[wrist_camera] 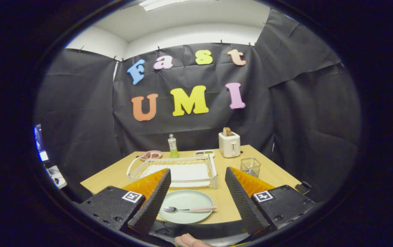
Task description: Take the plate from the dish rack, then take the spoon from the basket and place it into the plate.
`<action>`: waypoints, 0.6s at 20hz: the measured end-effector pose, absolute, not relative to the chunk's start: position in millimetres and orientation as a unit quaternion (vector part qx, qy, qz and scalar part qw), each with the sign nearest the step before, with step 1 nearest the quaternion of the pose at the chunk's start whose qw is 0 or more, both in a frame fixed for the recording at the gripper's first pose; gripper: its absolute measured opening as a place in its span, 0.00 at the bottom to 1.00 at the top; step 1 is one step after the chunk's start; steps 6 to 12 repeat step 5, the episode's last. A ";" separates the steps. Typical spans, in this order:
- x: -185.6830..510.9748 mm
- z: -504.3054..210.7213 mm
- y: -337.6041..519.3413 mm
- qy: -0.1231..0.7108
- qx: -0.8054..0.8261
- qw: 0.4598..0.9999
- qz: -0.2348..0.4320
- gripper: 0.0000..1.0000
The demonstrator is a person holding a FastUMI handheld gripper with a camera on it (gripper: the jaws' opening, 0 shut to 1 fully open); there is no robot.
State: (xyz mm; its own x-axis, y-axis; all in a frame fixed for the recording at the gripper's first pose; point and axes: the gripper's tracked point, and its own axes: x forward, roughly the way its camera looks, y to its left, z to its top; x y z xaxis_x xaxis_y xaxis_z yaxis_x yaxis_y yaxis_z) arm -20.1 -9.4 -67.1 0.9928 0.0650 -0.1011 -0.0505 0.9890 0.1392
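Observation:
A pale green plate [186, 202] lies flat on the wooden table [268, 173], between my fingers and near the table's front edge. On it rests a spoon [189, 209] with a metal bowl and a pink chequered handle, lying crosswise. My gripper [196, 176] is open, raised above the table, with nothing held between its fingers. Just beyond the plate stands the white dish rack [175, 169], with no dishes in it. A small wire basket [250, 166] sits beyond the right finger, with nothing seen inside.
A white toaster [229, 144] with toast stands at the back of the table. A green soap bottle [172, 146], a pink dish [150, 155] and a small tray [204, 152] sit behind the rack. A hand [191, 241] shows below the fingers.

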 end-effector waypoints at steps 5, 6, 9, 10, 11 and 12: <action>-25.4 -58.7 -14.4 0.036 0.056 0.998 0.013 1.00; -25.4 -58.7 -14.4 0.036 0.056 0.998 0.013 1.00; -25.4 -58.7 -14.4 0.036 0.056 0.998 0.013 1.00; -25.4 -58.7 -14.4 0.036 0.056 0.998 0.013 1.00; -25.4 -58.7 -14.4 0.036 0.056 0.998 0.013 1.00; -25.4 -58.7 -14.4 0.036 0.056 0.998 0.013 1.00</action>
